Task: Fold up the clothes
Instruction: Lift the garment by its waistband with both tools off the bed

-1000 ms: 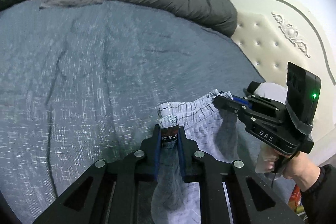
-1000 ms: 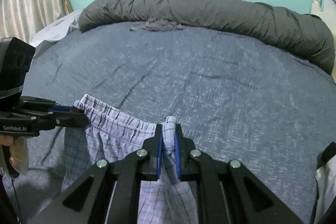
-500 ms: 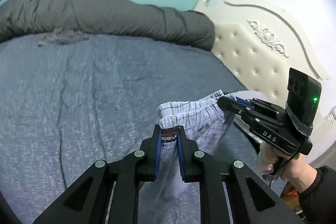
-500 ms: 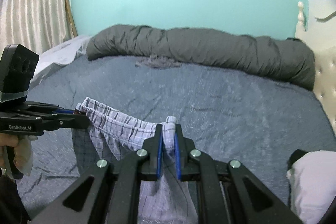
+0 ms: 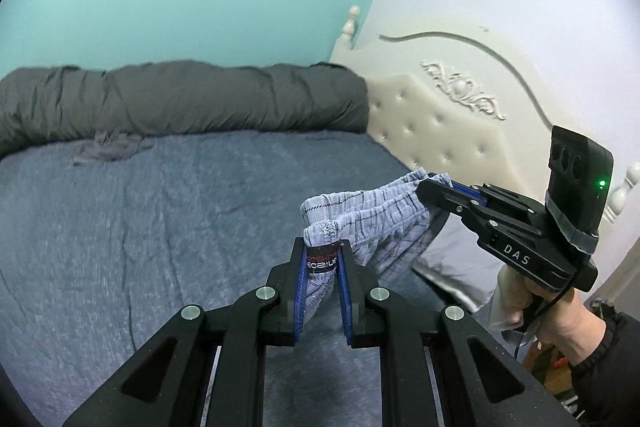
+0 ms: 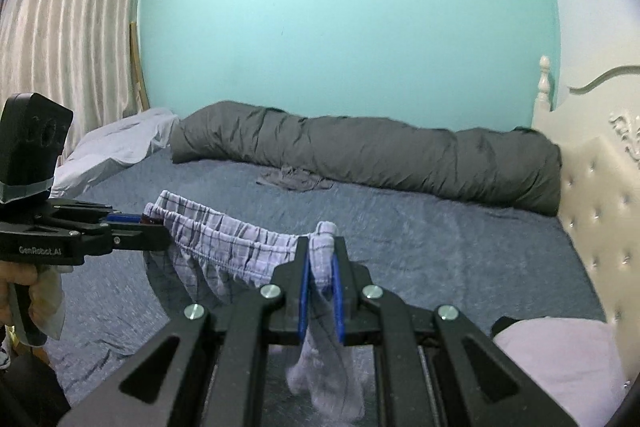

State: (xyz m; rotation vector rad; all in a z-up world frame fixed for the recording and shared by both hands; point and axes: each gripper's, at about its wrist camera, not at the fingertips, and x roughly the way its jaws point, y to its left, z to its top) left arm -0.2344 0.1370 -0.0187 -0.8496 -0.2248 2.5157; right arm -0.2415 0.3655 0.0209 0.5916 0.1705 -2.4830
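A pair of light plaid shorts (image 5: 372, 217) hangs in the air above the blue bed, held by its elastic waistband between both grippers. My left gripper (image 5: 323, 251) is shut on one end of the waistband, at a black label. My right gripper (image 6: 321, 247) is shut on the other end, and it also shows in the left wrist view (image 5: 434, 187). In the right wrist view the shorts (image 6: 224, 239) sag between the two grippers, with the left gripper (image 6: 148, 221) at far left. The legs hang down out of sight.
The bed (image 6: 440, 235) has a blue-grey cover. A rolled dark grey duvet (image 6: 360, 147) lies along the far side, with a small grey garment (image 6: 294, 181) in front. A cream tufted headboard (image 5: 448, 131) stands right. A pale pillow (image 6: 560, 359) lies near it.
Both grippers have lifted the shorts higher off the bed and tilted up, so more wall shows. Both keep their hold on the waistband.
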